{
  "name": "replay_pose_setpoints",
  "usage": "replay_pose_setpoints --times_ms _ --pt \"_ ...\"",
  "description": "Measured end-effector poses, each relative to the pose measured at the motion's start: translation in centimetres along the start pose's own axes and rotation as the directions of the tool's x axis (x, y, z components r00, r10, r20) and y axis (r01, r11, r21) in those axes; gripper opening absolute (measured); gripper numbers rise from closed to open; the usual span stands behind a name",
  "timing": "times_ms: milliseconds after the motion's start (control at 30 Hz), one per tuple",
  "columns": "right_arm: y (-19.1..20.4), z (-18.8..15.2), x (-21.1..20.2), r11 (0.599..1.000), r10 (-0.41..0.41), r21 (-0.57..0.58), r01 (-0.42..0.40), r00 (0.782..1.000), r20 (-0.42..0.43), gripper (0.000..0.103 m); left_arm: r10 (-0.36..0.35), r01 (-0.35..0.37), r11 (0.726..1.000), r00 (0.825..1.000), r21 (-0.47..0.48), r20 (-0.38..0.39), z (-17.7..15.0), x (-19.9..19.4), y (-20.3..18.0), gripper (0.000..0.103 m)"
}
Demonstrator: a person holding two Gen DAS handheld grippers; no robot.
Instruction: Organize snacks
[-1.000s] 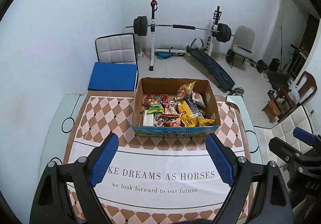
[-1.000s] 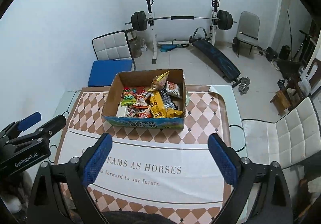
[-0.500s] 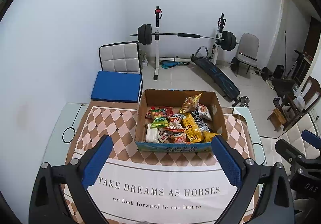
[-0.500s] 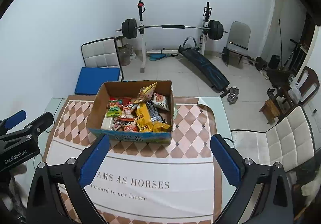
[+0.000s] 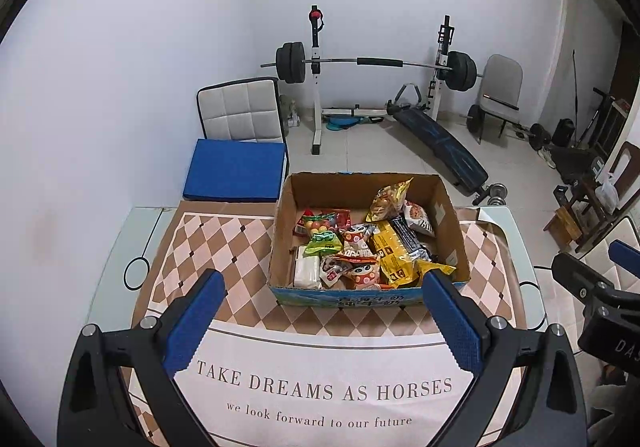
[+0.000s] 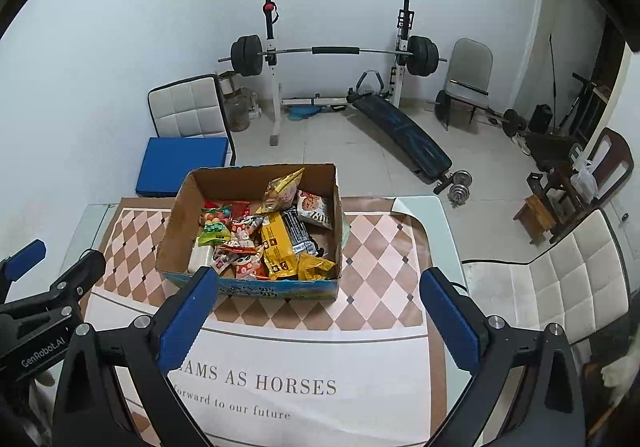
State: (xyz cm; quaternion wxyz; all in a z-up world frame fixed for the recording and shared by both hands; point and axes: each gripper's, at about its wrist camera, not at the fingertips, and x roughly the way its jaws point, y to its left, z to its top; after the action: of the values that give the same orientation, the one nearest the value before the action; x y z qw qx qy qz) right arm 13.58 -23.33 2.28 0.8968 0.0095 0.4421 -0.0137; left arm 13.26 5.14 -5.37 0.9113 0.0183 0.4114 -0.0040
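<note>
One checkered tablecloth [image 5: 224, 243], weight bench [image 5: 436, 139] behind

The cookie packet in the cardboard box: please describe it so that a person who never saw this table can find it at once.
On the checkered tablecloth stands an open brown cardboard box full of snacks. Look in its far right corner, beside the right wall, just right of the upright shiny gold bag. There lies the white packet with a chocolate chip cookie picture; no neighbouring packet shows a cookie.

One snack box [image 5: 344, 297], two grippers [image 5: 320, 283] [image 6: 318, 281].
</note>
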Motion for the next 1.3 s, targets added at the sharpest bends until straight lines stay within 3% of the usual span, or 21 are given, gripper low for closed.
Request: replay_pose_setpoints --times_ms 633,1300 --pt "-0.1 -0.5 2.7 1.0 0.002 0.013 -0.002 0.999 -0.047 0.102 -0.001 0.001 1.0 1.0 0.008 -0.01 0.0 2.2 0.0 0.101" --pt "0.1 -0.1 2.8 1.0 -0.011 -0.001 0.011 0.999 -0.038 0.103 -0.005 0.005 1.0 1.0 0.003 -0.009 0.0 2.3 0.1 0.101"
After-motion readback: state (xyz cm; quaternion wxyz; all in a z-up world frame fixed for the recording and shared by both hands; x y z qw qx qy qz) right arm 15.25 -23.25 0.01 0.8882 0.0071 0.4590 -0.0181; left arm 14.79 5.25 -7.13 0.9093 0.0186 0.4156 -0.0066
